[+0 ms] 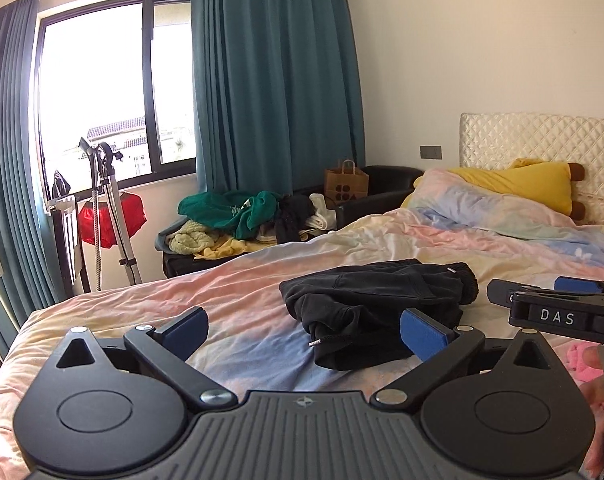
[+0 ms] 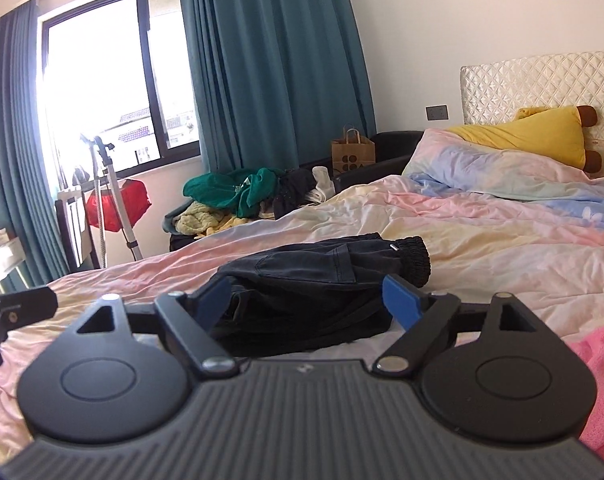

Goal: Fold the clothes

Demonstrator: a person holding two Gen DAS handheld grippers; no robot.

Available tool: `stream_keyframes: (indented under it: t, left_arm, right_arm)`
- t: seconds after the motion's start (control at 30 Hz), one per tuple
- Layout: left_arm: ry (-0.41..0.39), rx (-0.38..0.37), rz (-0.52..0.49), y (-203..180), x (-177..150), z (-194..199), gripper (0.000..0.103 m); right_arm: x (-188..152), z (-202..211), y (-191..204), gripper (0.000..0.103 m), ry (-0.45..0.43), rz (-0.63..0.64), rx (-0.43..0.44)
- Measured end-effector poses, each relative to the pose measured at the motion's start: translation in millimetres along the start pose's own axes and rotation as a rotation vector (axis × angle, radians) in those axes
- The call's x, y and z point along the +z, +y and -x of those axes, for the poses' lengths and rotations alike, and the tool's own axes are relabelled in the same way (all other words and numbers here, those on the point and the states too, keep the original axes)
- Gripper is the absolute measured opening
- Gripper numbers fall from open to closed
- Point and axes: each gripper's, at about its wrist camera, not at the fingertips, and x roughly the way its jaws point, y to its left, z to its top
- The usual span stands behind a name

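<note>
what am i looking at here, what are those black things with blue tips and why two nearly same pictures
Those are two hand-held grippers a person uses to fold clothes, each with a camera looking along its blue-padded fingers. One picture comes from the left gripper, the other from the right gripper, so the views nearly match. Both are open and hold nothing. Ahead of them a crumpled black garment with ribbed cuffs lies on the pastel pink-and-blue bedsheet. A fluffy pink cloth sits at the right edge. More clothes are piled on a dark bench beside the bed.
</note>
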Motion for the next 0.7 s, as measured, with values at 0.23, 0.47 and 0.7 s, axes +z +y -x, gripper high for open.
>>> stream_keyframes:
  t: [0.23,0.47,0.7]
  left_arm:
    - [0.038,-0.003,0.039,17.6,-15.7,-18.9,0.103]
    - [0.038,0.020,0.059,26.0,-16.9,-18.4,0.103]
    - [0.035,0.022,0.062,28.8,-16.4,-12.9,0.103]
  right_arm:
    - [-14.4,-13.5,7.7,0.093,0.064,-0.025,-0.019]
    - [-16.9,-14.4,12.2,0.093,0.057,-0.009,-0.044]
    - [-18.0,-13.5,19.5,0.093,0.057,0.032,-0.044]
